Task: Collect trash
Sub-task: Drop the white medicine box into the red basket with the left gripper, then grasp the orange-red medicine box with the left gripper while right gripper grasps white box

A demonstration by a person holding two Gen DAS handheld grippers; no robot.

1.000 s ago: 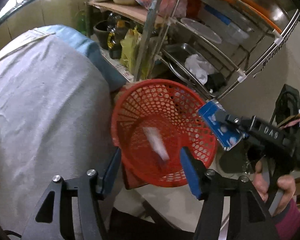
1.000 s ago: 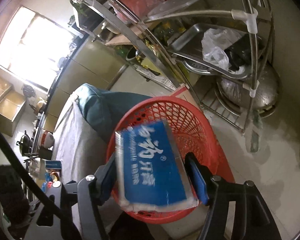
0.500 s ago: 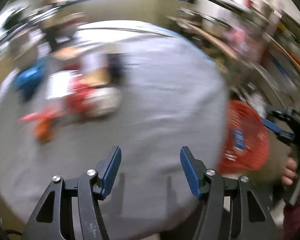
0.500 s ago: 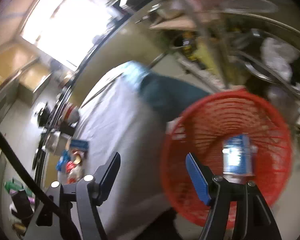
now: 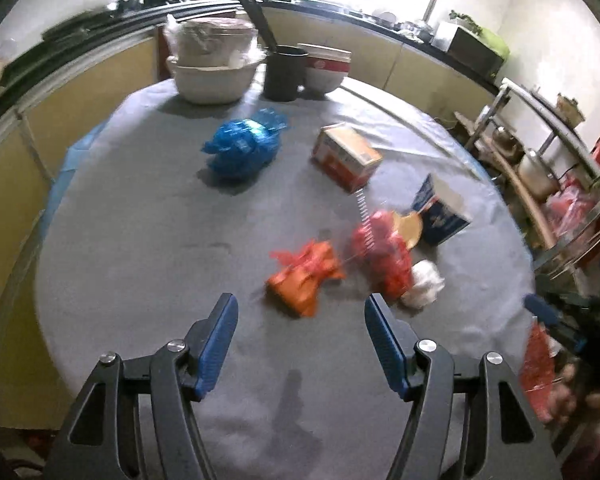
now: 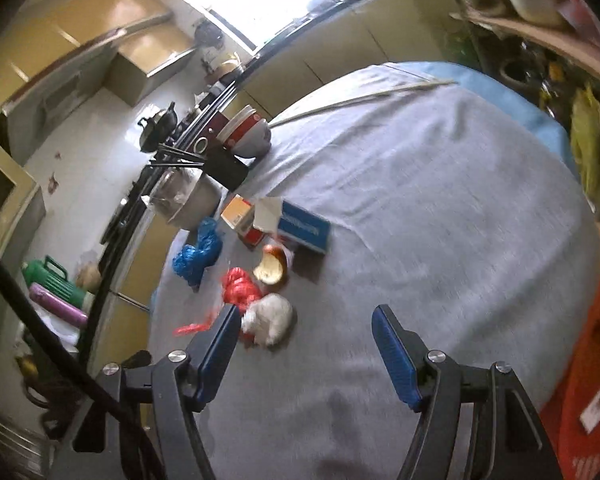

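Trash lies on the round grey-clothed table (image 5: 140, 240): an orange wrapper (image 5: 304, 276), a red plastic bag (image 5: 384, 256), a white paper wad (image 5: 422, 286), a blue bag (image 5: 242, 148), an orange-red carton (image 5: 346, 158) and a blue-white box (image 5: 440, 210). My left gripper (image 5: 300, 340) is open and empty, just short of the orange wrapper. My right gripper (image 6: 304, 356) is open and empty over the table, with the white wad (image 6: 270, 318) and red bag (image 6: 240, 290) by its left finger. The red basket (image 6: 592, 360) sits at the table's right edge.
Bowls (image 5: 212, 68), a dark cup (image 5: 284, 72) and a red-white bowl (image 5: 326, 68) stand at the table's far side. A small round lid (image 6: 272, 266) lies by the blue box (image 6: 304, 230). A metal rack (image 5: 560, 184) stands to the right.
Both grippers swung from the red basket back over the table. The right gripper let go of the blue box into the basket and is now empty.
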